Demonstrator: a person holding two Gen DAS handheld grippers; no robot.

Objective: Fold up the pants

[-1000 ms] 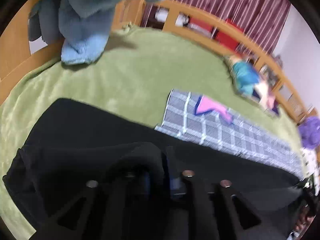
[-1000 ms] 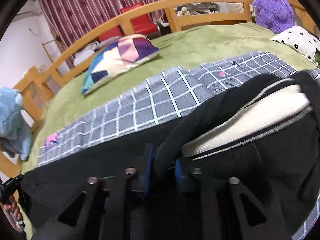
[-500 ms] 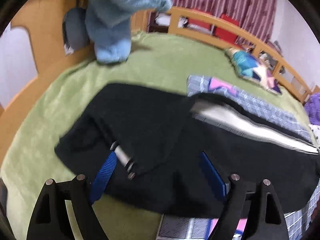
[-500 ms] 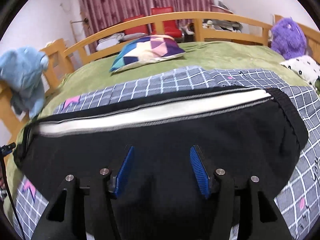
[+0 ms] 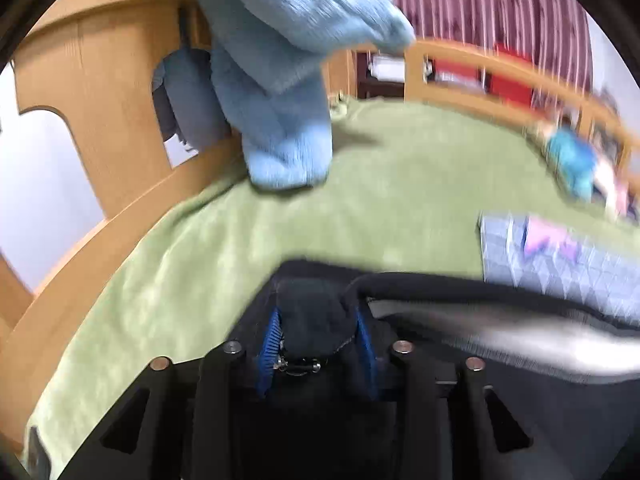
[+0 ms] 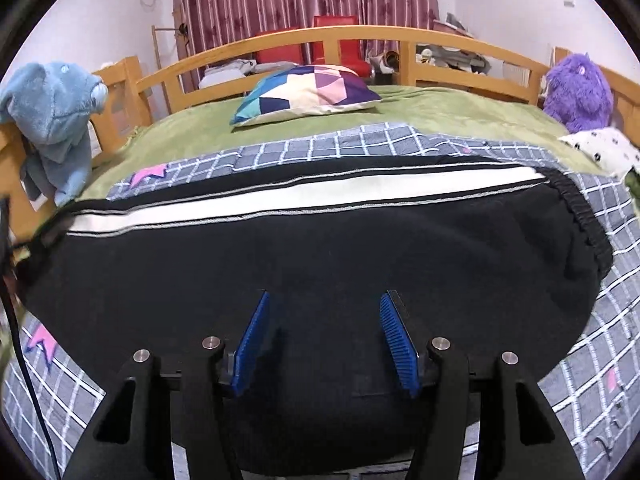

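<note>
1. Pants (image 6: 320,248): black, with a white side stripe (image 6: 304,196) along the far edge. They lie lengthwise across the grey checked blanket (image 6: 592,364) on the bed, elastic waistband (image 6: 576,208) at the right end.
2. Left gripper (image 5: 318,334): its blue pads are closed on a bunched fold of the pants at their left end. The fabric fills the gap between the pads. This view is motion-blurred.
3. Right gripper (image 6: 326,336): set wide, with both blue pads (image 6: 394,332) spread apart over the near part of the pants. Nothing is held between them.
4. Checked blanket: extends beyond the pants on the near, far and right sides. It lies on the green bedcover (image 6: 200,136).
5. Blue plush toy (image 6: 56,120): hangs on the wooden bed rail (image 6: 360,34), beyond the left end of the pants.
6. Patchwork cushion (image 6: 308,94): lies on the bedcover, well beyond the far edge of the pants.
7. Purple plush toy (image 6: 578,92): sits beyond the waistband end, at the far right.
</note>
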